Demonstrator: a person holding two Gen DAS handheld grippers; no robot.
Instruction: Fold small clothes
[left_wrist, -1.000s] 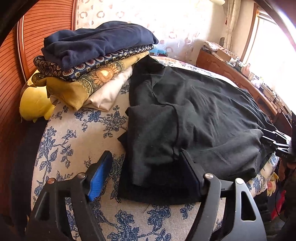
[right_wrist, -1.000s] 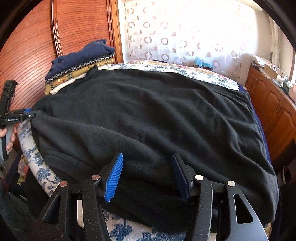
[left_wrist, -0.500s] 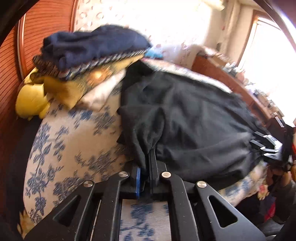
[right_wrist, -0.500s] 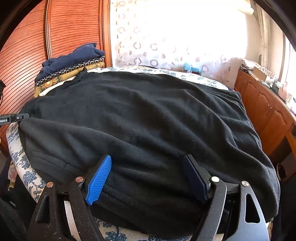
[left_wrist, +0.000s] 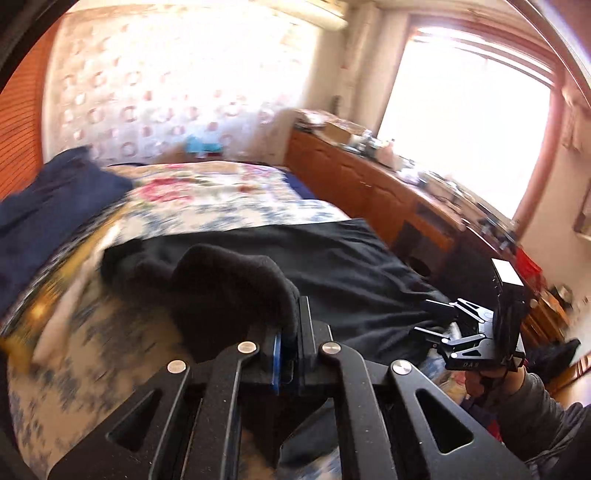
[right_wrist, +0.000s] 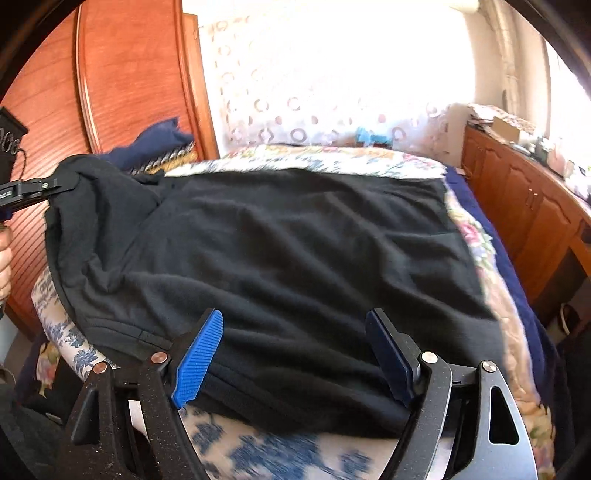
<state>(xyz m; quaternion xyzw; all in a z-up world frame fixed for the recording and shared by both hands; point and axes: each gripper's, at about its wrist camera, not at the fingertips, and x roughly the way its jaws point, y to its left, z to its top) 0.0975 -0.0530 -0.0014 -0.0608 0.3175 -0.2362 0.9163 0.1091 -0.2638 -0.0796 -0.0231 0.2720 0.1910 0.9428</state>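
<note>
On bed, black fleece garment, corner lifted

We see strong daylight pouring through the window at the upper right of the left wrist view, blown out to white. The curtain across the top of the right wrist view glares too. Motion blur smears the left side of the left view. Fisheye curvature bends both frames' edges, with dark corners.
</note>
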